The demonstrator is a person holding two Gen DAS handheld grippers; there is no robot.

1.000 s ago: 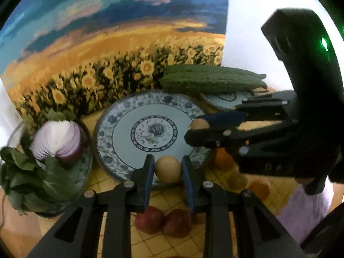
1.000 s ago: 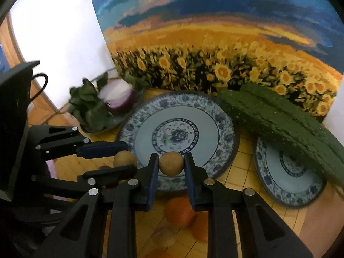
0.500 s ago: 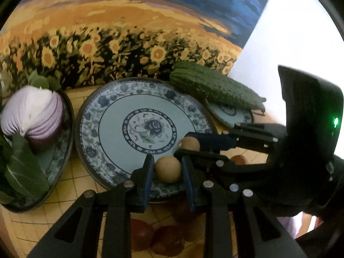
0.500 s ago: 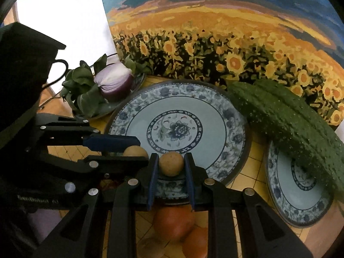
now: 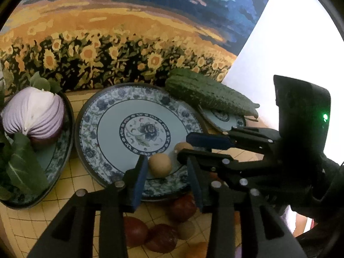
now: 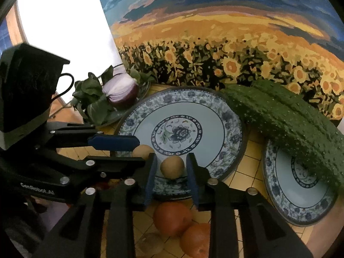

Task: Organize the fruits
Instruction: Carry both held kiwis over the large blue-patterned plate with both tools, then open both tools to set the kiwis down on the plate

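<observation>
Blue floral plate [image 5: 90, 129]; tan fruit [image 5: 160, 165]; purple-white onion [image 5: 34, 111].

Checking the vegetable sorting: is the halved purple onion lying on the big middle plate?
No, the purple onion lies on a separate dish with leafy greens, left of the big plate.

Two close wrist fisheyes angled down from opposite sides, both over the central plate [image 5: 94, 116] [image 6: 234, 124].

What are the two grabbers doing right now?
Left gripper and right gripper opening, small round tan fruits loose between them on blue-patterned plate. Nothing blocking.
</observation>
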